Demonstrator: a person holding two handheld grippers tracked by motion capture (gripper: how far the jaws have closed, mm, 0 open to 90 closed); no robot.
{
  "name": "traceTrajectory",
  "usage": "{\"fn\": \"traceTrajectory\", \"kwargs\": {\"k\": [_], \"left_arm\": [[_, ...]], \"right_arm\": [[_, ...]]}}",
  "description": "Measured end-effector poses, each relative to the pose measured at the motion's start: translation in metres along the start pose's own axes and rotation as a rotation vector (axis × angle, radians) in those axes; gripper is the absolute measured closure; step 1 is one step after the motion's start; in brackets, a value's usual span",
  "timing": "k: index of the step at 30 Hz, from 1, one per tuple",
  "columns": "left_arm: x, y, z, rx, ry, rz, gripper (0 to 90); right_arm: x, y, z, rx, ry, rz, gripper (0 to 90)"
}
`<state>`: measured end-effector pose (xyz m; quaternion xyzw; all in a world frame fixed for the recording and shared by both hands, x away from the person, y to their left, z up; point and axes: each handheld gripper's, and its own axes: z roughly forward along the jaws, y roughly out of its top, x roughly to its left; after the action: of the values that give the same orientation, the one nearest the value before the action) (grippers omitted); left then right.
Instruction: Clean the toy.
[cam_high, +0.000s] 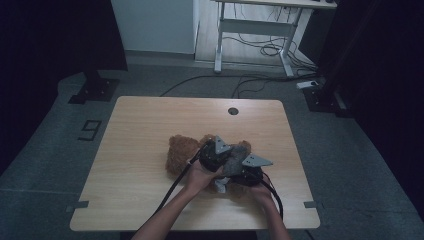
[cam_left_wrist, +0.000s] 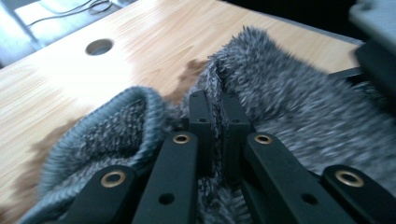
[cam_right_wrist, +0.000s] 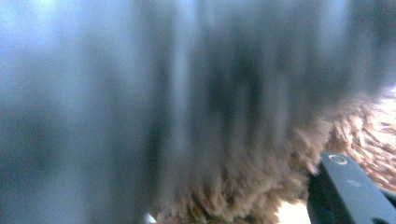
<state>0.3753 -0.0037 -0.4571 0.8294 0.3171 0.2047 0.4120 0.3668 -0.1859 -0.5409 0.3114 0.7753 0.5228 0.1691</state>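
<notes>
Table (cam_high: 150, 130), light wood w/ a round cable hole (cam_high: 233, 111) near the far edge, carries everything. Brown plush teddy bear (cam_high: 181, 152) lies a bit right of centre, on the near half of the top. Grey fuzzy knit garment (cam_high: 235, 161) sits over the bear's right part, betw. the two grippers. In the left gripper view its ribbed cuff (cam_left_wrist: 140, 112) curls open at left, w/ wood beyond. Left gripper (cam_left_wrist: 215, 126) is pinched tight on a fold of the knit, jaws nearly touching w/ fabric betw. them. Right gripper (cam_high: 239, 176) is just beside it on the near right, pressed close to grey knit and brown fur; its view is too blurred, so can't tell its jaw state.
</notes>
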Motion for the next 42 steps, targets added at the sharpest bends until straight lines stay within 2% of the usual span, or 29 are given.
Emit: {"fn": "traceTrajectory", "kwargs": {"k": [2,5,7,15,21,26,28,30,33,36,40,42], "left_arm": [[0.008,-0.001,-0.005,0.014,0.024,-0.016,85.5],[0.019,-0.007,-0.011,0.029,0.074,-0.008,85.5],[0.025,-0.012,-0.016,0.033,0.091,-0.007,85.5],[0.054,-0.034,-0.043,0.028,0.132,-0.066,85.3],[0.065,-0.047,-0.067,0.007,0.171,-0.067,85.3],[0.082,-0.057,-0.082,-0.013,0.207,-0.105,85.5],[0.093,-0.065,-0.087,-0.013,0.226,-0.139,85.5],[0.102,-0.073,-0.088,-0.004,0.231,-0.169,85.5],[0.117,-0.09,-0.088,0.035,0.243,-0.218,85.5],[0.125,-0.104,-0.087,0.049,0.225,-0.26,85.5],[0.131,-0.118,-0.083,0.104,0.217,-0.282,85.4],[0.133,-0.125,-0.077,0.143,0.191,-0.299,85.4]], "right_arm": [[0.0,0.0,0.0,-0.001,0.001,-0.002,47.1],[0.0,0.0,0.0,-0.002,0.002,-0.002,47.0],[0.001,0.0,0.0,-0.002,-0.003,-0.006,47.0],[0.001,0.001,0.0,-0.001,-0.005,-0.003,46.9],[0.003,0.001,0.0,-0.001,-0.008,-0.011,46.9],[0.003,0.001,0.0,0.0,-0.006,-0.005,46.9],[0.003,0.001,0.0,0.0,-0.006,-0.004,46.7],[0.003,0.001,0.0,-0.001,-0.006,-0.002,46.7],[0.002,0.001,0.0,-0.002,-0.004,0.001,46.7],[0.002,0.001,0.0,-0.006,-0.005,0.004,46.7],[0.001,0.0,0.001,-0.008,-0.008,0.011,46.6],[0.001,0.0,0.001,-0.009,-0.009,0.014,46.5]]}}
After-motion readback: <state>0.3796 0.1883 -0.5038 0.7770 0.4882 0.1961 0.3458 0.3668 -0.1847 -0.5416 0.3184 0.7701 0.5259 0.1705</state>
